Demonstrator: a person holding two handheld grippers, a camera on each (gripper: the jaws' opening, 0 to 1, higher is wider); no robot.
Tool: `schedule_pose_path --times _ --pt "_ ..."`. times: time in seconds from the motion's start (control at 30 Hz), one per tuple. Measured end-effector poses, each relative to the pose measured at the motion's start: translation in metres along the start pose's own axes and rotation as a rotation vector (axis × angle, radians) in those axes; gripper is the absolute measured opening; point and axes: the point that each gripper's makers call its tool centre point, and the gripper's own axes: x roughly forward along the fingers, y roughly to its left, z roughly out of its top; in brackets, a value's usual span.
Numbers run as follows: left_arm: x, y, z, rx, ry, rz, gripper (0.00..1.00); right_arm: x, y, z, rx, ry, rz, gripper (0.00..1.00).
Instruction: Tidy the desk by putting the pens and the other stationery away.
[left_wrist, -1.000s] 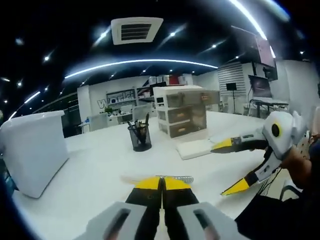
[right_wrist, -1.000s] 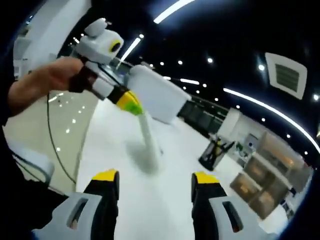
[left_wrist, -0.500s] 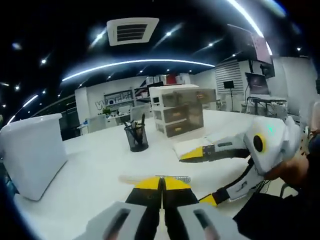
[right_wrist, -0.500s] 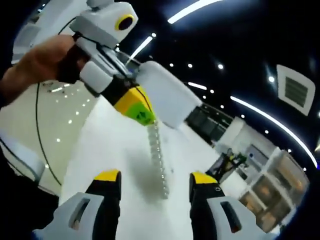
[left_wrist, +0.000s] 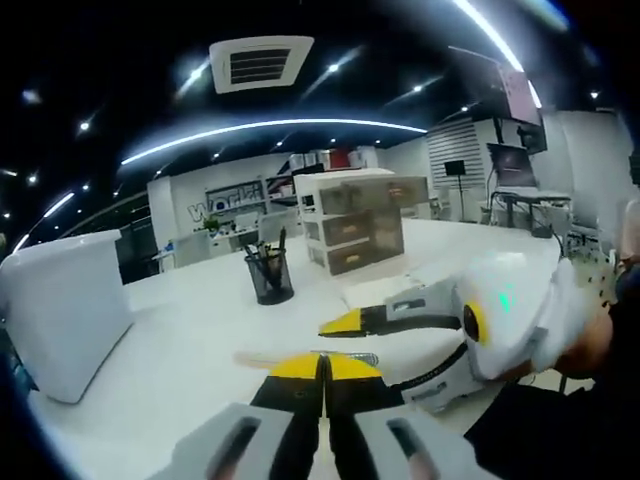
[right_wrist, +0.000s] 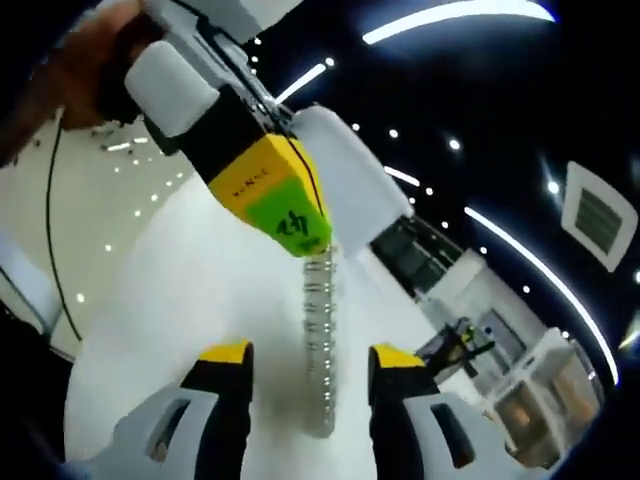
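The left gripper (left_wrist: 322, 362) has its yellow-tipped jaws clenched together, and they pinch one end of a spiral-bound notepad (right_wrist: 320, 350); in the right gripper view that pad hangs straight down from the left gripper's tip, its wire coil facing the camera, lifted clear of the white desk (left_wrist: 190, 330). Holding it out by one end like this looks like a hand-over or a two-gripper carry. The right gripper (right_wrist: 308, 352) has its jaws spread, one on each side of the dangling pad, not yet touching it as far as I can judge, lined up to take hold lower down. In the left gripper view it comes in from the right, just beside the left jaws. Farther back on the desk stands a black mesh pen cup (left_wrist: 270, 279) with pens already upright in it, a set of clear drawers (left_wrist: 362, 222) to its right, and a white bin (left_wrist: 62, 310) at the left.
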Motion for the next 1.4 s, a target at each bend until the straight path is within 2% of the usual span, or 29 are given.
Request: schedule_pose_path --times 0.37,0.47,0.6,0.67,0.83,0.97,1.0,1.03,1.13,1.17,1.3,1.4 --pt "-0.004 -0.003 0.001 -0.007 -0.008 -0.007 0.01 0.005 -0.008 -0.005 -0.146 0.038 -0.045 0.22" --pt "-0.005 -0.004 0.001 -0.011 -0.010 -0.010 0.01 0.003 -0.010 -0.004 -0.169 0.038 -0.060 0.20" --pt "-0.007 -0.006 0.002 -0.022 -0.020 -0.018 0.01 -0.001 -0.012 -0.002 -0.264 0.034 -0.073 0.11" --pt "-0.008 -0.005 0.004 -0.029 -0.031 -0.020 0.01 -0.001 -0.009 0.000 -0.291 0.015 -0.068 0.11" --pt "-0.009 -0.005 0.001 -0.031 -0.037 -0.021 0.02 -0.003 -0.012 0.000 -0.297 0.023 -0.081 0.10" --pt "-0.009 -0.007 0.006 0.010 -0.100 -0.049 0.04 -0.008 -0.018 0.000 -0.302 0.023 -0.089 0.09" --pt "-0.009 -0.008 0.011 0.009 -0.137 -0.061 0.05 -0.009 -0.018 -0.002 -0.302 0.029 -0.086 0.09" --pt "-0.011 -0.009 0.015 -0.007 -0.165 -0.072 0.08 -0.010 -0.019 -0.004 -0.319 0.038 -0.091 0.09" --pt "-0.014 -0.006 0.019 -0.022 -0.191 -0.085 0.24 -0.014 -0.022 -0.009 -0.317 0.049 -0.099 0.09" --pt "-0.014 -0.007 0.019 -0.020 -0.193 -0.089 0.27 -0.016 -0.024 -0.009 -0.310 0.048 -0.103 0.09" --pt "-0.013 -0.007 0.016 -0.020 -0.181 -0.103 0.32 -0.028 -0.032 -0.012 -0.317 0.053 -0.126 0.09" --pt "-0.015 -0.006 0.018 -0.049 -0.197 -0.113 0.34 -0.038 -0.040 -0.021 -0.342 0.080 -0.140 0.09"
